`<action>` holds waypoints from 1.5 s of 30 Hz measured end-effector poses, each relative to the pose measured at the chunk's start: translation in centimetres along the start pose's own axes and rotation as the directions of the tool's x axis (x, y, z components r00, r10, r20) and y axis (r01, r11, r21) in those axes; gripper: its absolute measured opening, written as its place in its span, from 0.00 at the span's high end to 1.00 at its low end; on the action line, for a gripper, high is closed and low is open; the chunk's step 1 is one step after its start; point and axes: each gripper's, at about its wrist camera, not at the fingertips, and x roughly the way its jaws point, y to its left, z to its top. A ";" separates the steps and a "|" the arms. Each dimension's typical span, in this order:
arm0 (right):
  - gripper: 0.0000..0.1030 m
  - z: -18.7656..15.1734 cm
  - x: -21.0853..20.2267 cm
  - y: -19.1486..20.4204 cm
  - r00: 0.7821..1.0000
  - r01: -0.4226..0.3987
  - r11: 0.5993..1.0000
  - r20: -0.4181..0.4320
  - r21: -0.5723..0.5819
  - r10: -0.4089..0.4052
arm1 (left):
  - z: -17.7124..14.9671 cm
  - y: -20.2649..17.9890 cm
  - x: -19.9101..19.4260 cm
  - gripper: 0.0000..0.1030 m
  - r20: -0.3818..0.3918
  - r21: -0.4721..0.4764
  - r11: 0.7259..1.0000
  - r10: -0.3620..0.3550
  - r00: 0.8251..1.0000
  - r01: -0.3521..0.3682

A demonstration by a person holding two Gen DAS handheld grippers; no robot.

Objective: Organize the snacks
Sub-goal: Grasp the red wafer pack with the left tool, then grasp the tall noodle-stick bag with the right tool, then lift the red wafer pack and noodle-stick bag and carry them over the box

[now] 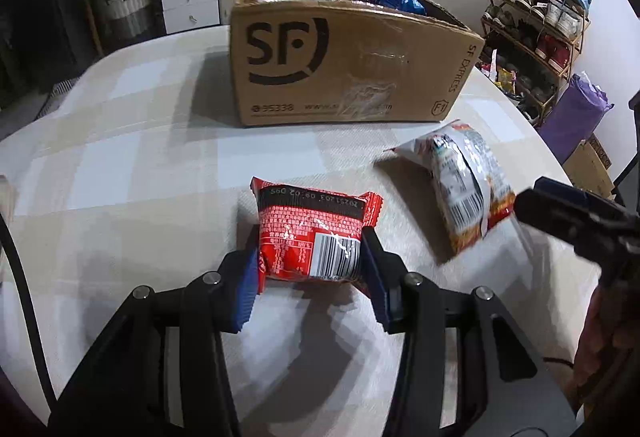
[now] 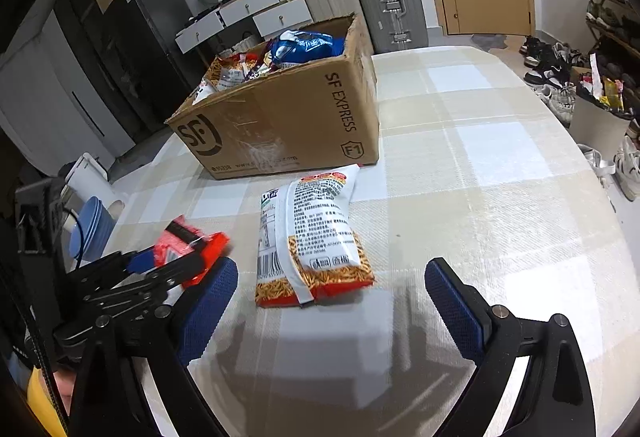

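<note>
Red foil, crinkled and printed with a barcode, fills the space between the blue pads of the left tool (image 1: 310,269): the red snack packet (image 1: 314,233) is clenched across its near end, both pads pressed into its sides, while its far end reaches ahead of the tool toward the cardboard box (image 1: 344,65). Whether the packet has cleared the bench (image 1: 120,165) cannot be told. The box stands well ahead of the left tool, open-topped and already holding several packets. The right tool (image 2: 330,301) is released, jaws spread wide with nothing between them; the white and orange snack bag (image 2: 312,237) lies flat on the checked cloth just ahead of it, between tool and box. To do this step well, judged from the layout: keep the squeeze light enough that the puffed packet is not crushed, yet firm enough that slick foil cannot slide. Lift straight before travelling, so the free end clears the box wall. Release over a gap among the packets, low inside the rim. The right tool is well placed to close across the bag's narrow width
</note>
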 end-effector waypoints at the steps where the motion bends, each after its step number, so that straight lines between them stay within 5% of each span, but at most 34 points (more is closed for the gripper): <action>1: 0.06 -0.1 -0.1 0.0 1.000 0.001 1.000 -0.004 0.001 -0.001 | -0.3 0.2 -0.6 0.58 0.001 -0.011 1.000 -0.008 1.000 0.008; 8: 0.06 1.3 1.5 2.3 0.998 0.052 0.992 -0.013 -0.114 -0.054 | -4.1 1.4 -4.6 0.58 0.003 -0.072 0.997 -0.027 1.000 0.027; 14: 0.08 3.1 6.5 3.0 0.988 0.084 0.985 -0.118 -0.149 -0.102 | -6.5 2.4 -7.5 0.58 0.006 -0.096 0.995 -0.028 1.000 0.029; 20: 0.42 2.4 6.1 2.9 0.988 0.068 0.991 -0.130 -0.115 -0.083 | -7.4 3.0 -8.7 0.58 0.016 -0.105 0.994 -0.024 1.000 0.026; 27: 0.48 -0.4 3.0 2.3 0.993 -0.052 0.997 -0.112 -0.061 0.045 | -8.2 2.6 -10.4 0.58 0.034 -0.115 0.993 -0.032 0.999 0.036; 35: 0.48 -4.8 -5.2 3.9 0.988 -0.157 0.985 -0.001 -0.075 0.157 | -9.4 0.9 -14.0 0.58 0.073 -0.102 0.993 -0.051 0.996 0.059; 45: 0.48 -8.3 -14.4 6.8 0.955 -0.260 0.956 0.113 -0.134 0.275 | -11.6 -2.4 -19.9 0.58 0.142 -0.061 0.994 -0.079 0.987 0.088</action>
